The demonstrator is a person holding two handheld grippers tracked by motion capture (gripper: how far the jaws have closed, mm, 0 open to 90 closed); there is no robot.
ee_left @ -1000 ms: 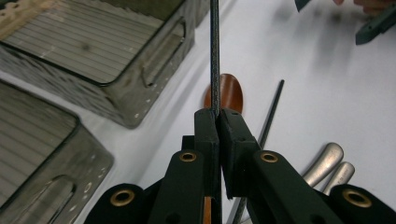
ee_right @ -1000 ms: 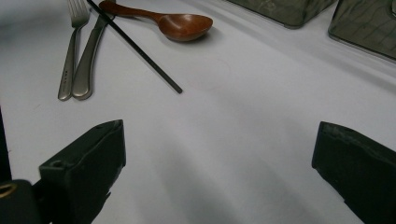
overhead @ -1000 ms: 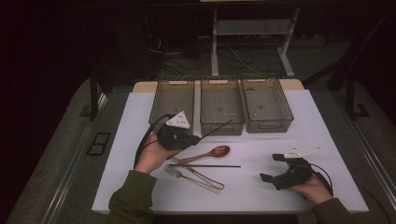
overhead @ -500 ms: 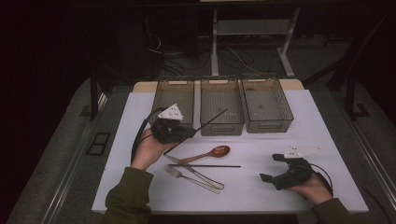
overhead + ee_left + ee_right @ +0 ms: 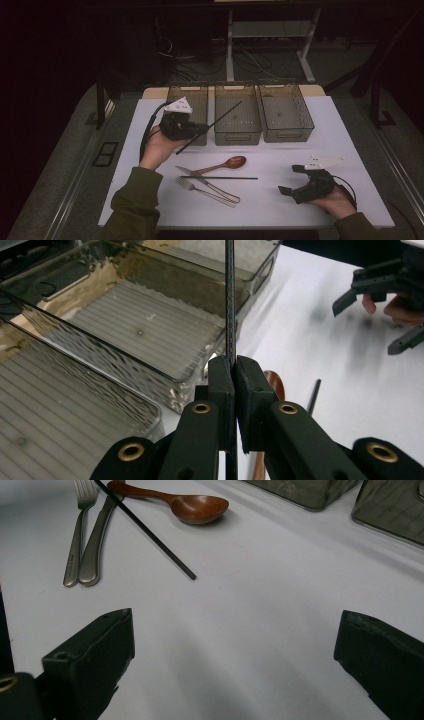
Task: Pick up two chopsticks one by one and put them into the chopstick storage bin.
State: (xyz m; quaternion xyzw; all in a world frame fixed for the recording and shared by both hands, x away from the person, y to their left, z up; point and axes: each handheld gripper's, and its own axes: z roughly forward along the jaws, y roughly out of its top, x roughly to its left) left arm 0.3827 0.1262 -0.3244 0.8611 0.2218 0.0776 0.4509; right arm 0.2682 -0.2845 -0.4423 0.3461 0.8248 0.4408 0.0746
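My left gripper (image 5: 234, 371) is clamped on 1 thin black chopstick (image 5: 220, 121), pinched near its lower end, the long free end slanting up over the middle smoky clear plastic bin (image 5: 237, 116). I judge the stick light, rigid and smooth: held this far from its centre it may pivot between the pads, so a grip nearer mid-length would be steadier. My right gripper (image 5: 300, 181) rests with jaws spread wide and nothing between them. The 2nd black chopstick (image 5: 220, 177) lies beside the brown wooden spoon (image 5: 222, 165). In the left gripper view the held stick's tip is cut off and the pads hide its lower end.
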